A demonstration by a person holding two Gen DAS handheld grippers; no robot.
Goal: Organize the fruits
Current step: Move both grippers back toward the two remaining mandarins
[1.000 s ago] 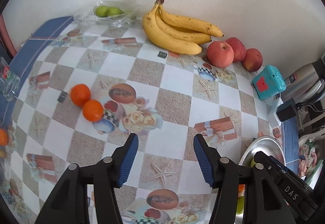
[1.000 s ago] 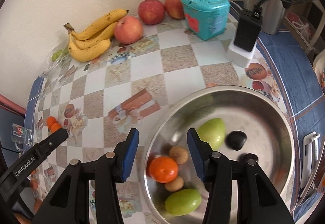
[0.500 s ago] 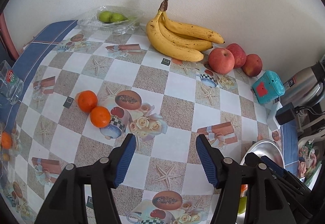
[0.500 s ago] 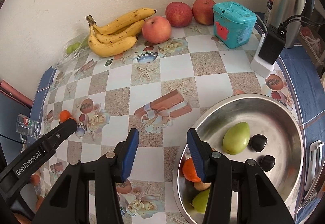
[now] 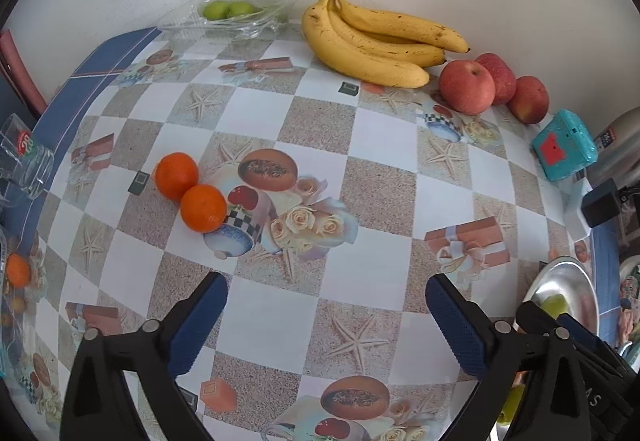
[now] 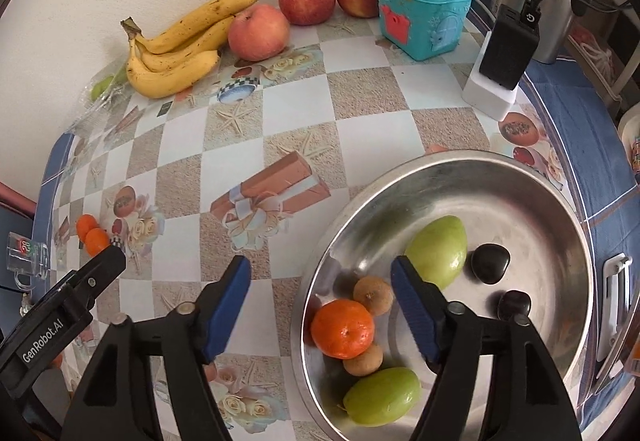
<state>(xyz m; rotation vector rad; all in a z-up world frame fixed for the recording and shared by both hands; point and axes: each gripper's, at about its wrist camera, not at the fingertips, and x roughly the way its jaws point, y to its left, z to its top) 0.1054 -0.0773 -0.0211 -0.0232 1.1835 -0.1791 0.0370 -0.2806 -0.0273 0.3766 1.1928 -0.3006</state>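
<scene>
- Now between picks: left gripper (image 5: 326, 315) and right gripper (image 6: 320, 291) both just opening, empty.
- Round orange tangerine (image 6: 343, 328) lying in shiny steel bowl (image 6: 552, 201); two loose orange tangerines (image 5: 190, 193) on checkered tablecloth (image 5: 384, 197).
- Next, probably: drop right gripper onto bowl tangerine, close.

Both wrist views look steeply down, near tablecloth (image 5: 384, 145); share bananas (image 6: 176, 45), bowl (image 6: 560, 201).
</scene>
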